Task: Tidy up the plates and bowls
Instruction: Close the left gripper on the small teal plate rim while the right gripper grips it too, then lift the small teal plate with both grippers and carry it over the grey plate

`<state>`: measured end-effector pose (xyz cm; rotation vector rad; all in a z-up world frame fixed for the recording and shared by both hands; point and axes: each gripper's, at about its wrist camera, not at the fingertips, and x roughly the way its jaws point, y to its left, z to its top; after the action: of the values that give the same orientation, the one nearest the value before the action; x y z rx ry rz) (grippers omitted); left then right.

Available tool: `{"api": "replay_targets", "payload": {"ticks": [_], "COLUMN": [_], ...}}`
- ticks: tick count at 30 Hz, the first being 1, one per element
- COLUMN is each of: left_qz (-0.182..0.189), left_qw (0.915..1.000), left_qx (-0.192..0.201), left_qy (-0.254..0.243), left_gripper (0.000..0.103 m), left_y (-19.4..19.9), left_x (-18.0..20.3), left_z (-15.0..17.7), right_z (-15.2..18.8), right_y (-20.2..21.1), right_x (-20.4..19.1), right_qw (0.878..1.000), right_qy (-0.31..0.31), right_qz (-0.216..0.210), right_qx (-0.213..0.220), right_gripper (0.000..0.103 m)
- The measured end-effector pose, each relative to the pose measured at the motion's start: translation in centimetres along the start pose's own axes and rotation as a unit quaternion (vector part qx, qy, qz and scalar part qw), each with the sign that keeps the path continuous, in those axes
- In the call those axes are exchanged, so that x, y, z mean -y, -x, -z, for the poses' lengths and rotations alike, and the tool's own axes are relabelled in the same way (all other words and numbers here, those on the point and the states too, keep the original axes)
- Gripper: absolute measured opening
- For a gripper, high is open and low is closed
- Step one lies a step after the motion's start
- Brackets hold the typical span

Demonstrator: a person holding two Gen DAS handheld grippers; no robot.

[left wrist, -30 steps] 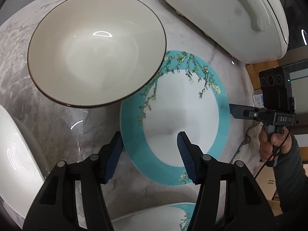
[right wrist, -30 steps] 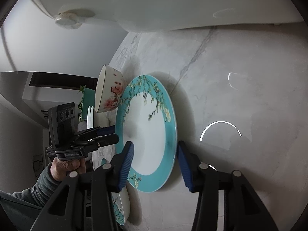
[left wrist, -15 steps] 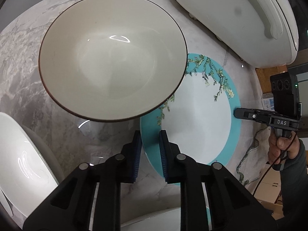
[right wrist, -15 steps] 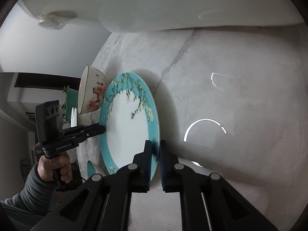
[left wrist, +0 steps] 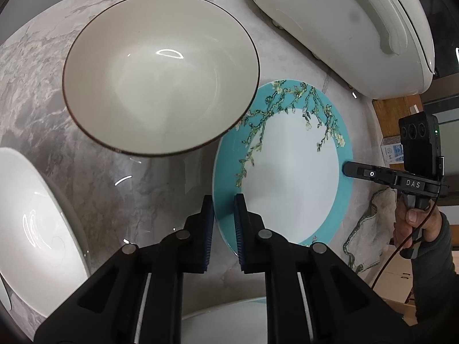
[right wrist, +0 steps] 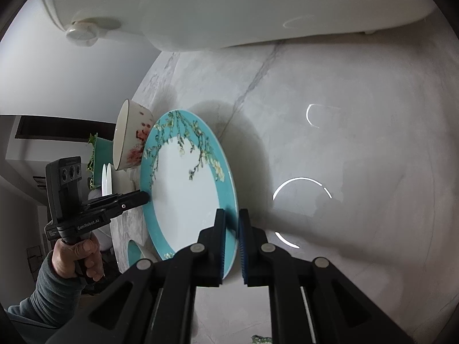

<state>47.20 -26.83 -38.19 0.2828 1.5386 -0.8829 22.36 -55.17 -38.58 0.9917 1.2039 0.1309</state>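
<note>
A teal-rimmed plate [left wrist: 281,177] with a blossom-branch pattern and a white centre is on the marble counter [left wrist: 94,177]. My left gripper [left wrist: 224,200] is shut on its near-left rim, blue pads on either side of the edge. My right gripper [right wrist: 231,215] is shut on the opposite rim of the same plate [right wrist: 186,189]. Each gripper shows in the other's view: the right one [left wrist: 347,169] and the left one [right wrist: 145,197]. A cream bowl [left wrist: 160,83] with a dark rim stands just left of the plate; its outside [right wrist: 129,137] has red flowers.
A large white appliance [left wrist: 344,28] sits right behind the plate. A white dish [left wrist: 28,223] is at the left edge, and a second teal plate [left wrist: 229,321] lies beneath my left gripper. A person's hand [right wrist: 77,255] holds the left gripper. A crocheted mat [left wrist: 364,229] lies at the right.
Both grippers went from open, with the plate's rim between their fingers, to shut on the rim. The right wrist view has swung a little; the plate has hardly moved.
</note>
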Motion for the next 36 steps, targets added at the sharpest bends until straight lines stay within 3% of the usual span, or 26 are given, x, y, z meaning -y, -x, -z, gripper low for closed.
{"api": "replay_targets", "payload": {"ticks": [11, 19, 28, 36], "left_qz": [0.001, -0.003, -0.006, -0.011], "left_qw": [0.9999, 0.9986, 0.9953, 0.9901], "left_qx": [0.011, 0.041, 0.071, 0.079], "left_qy": [0.012, 0.034, 0.066, 0.116], "left_gripper": [0.011, 0.011, 0.011, 0.012], "left_y": [3.7, 8.5, 14.5, 18.1], "left_x": [0.8, 0.7, -2.1, -7.8], "left_z": [2.9, 7.6, 16.9, 29.3], "right_z": [1.3, 3.3, 7.0, 12.6], "right_y": [1.3, 1.8, -0.3, -5.7], "right_x": [-2.3, -6.6, -12.6, -18.2], "right_qw": [1.000, 0.999, 0.996, 0.991], "right_qy": [-0.003, 0.030, 0.073, 0.104], "right_qz": [-0.008, -0.020, -0.028, -0.027], "right_qx": [-0.002, -0.013, -0.035, -0.081], "right_gripper": [0.011, 0.011, 0.011, 0.011]}}
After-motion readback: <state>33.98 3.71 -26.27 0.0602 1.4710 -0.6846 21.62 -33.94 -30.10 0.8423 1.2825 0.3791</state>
